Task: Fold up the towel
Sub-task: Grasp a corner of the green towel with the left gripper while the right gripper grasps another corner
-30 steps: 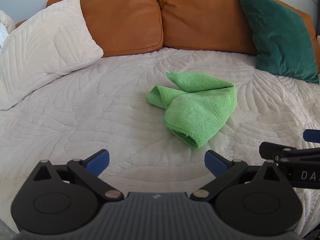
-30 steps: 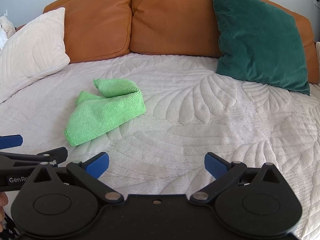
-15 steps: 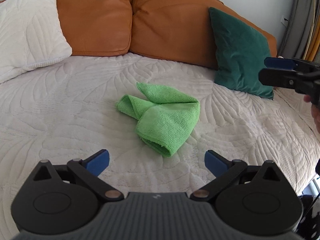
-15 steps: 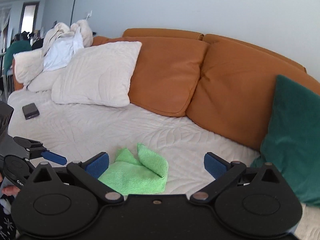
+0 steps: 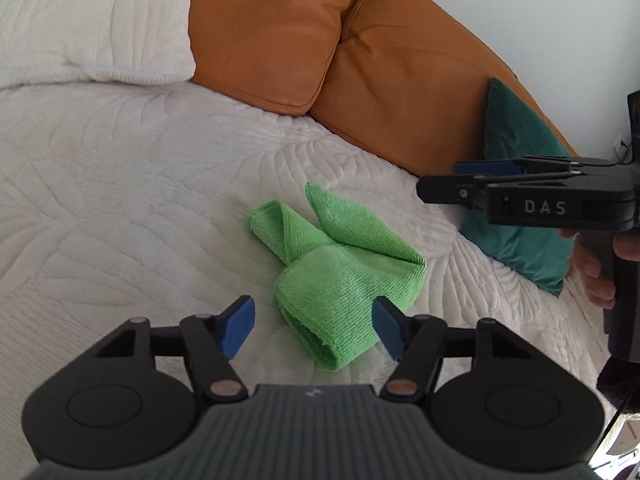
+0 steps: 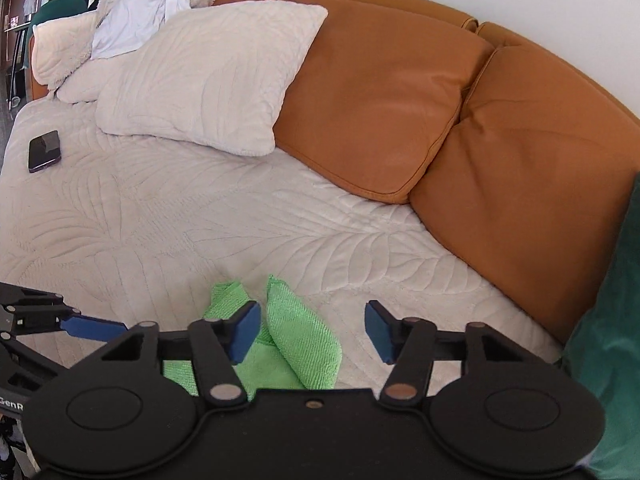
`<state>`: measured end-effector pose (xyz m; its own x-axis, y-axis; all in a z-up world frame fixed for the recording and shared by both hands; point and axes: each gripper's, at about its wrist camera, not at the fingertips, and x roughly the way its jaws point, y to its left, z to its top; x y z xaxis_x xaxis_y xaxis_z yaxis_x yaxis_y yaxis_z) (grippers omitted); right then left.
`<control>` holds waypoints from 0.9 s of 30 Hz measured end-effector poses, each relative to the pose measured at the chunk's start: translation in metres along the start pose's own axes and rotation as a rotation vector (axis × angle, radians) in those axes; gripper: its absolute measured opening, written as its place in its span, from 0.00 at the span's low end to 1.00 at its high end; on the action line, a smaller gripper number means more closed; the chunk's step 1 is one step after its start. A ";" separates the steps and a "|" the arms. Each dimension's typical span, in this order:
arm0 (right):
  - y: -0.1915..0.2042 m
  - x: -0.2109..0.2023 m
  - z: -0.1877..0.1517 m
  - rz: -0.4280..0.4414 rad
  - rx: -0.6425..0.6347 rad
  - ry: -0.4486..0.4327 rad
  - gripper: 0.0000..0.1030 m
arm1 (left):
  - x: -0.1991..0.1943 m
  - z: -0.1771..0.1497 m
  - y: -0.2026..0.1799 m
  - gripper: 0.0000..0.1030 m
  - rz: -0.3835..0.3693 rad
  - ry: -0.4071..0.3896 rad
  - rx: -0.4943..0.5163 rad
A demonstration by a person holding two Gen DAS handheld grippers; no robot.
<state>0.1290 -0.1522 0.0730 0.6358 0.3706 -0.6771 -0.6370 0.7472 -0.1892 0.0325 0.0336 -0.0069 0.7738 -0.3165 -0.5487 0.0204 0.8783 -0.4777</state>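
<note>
A crumpled green towel (image 5: pixel 340 272) lies bunched on the white quilted sofa cover (image 5: pixel 120 208). My left gripper (image 5: pixel 314 330) is open, its blue pads either side of the towel's near folded end, just above it. My right gripper (image 6: pixel 312 330) is open and empty, hovering over the towel's far raised corner (image 6: pixel 300 332); its body hides much of the towel. The right gripper also shows in the left wrist view (image 5: pixel 520 196), side on above the towel's right. The left gripper's blue fingertip (image 6: pixel 92 328) shows at the left of the right wrist view.
Orange back cushions (image 6: pixel 400 112) and a white pillow (image 6: pixel 208 76) line the back. A dark green cushion (image 5: pixel 520 184) sits at the right. A black phone (image 6: pixel 44 150) lies on the cover far left, with piled laundry (image 6: pixel 140 4) behind.
Both grippers have moved in and down toward the towel. The left jaws now straddle its near end; the right gripper swung over its far side. Both stayed open.
</note>
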 end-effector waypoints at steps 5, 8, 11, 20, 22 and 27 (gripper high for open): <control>-0.011 0.029 0.013 0.035 -0.023 0.021 0.50 | 0.011 0.002 0.003 0.66 0.008 -0.019 -0.013; -0.004 0.047 0.015 0.048 -0.087 0.055 0.47 | 0.019 0.003 0.006 0.66 0.005 -0.013 -0.039; 0.002 0.060 0.015 0.060 -0.115 0.074 0.42 | 0.025 0.002 0.005 0.65 0.010 -0.010 -0.043; 0.002 0.080 0.016 0.094 -0.098 0.088 0.33 | 0.043 0.003 0.013 0.60 -0.028 0.010 -0.133; 0.000 0.083 0.017 0.106 -0.088 0.084 0.36 | 0.044 0.003 0.016 0.60 -0.044 0.015 -0.161; 0.004 0.091 0.017 0.125 -0.116 0.107 0.36 | 0.042 0.002 0.019 0.60 -0.070 -0.002 -0.199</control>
<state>0.1916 -0.1063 0.0229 0.5024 0.3908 -0.7712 -0.7581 0.6280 -0.1757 0.0670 0.0379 -0.0375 0.7763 -0.3736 -0.5077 -0.0510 0.7656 -0.6413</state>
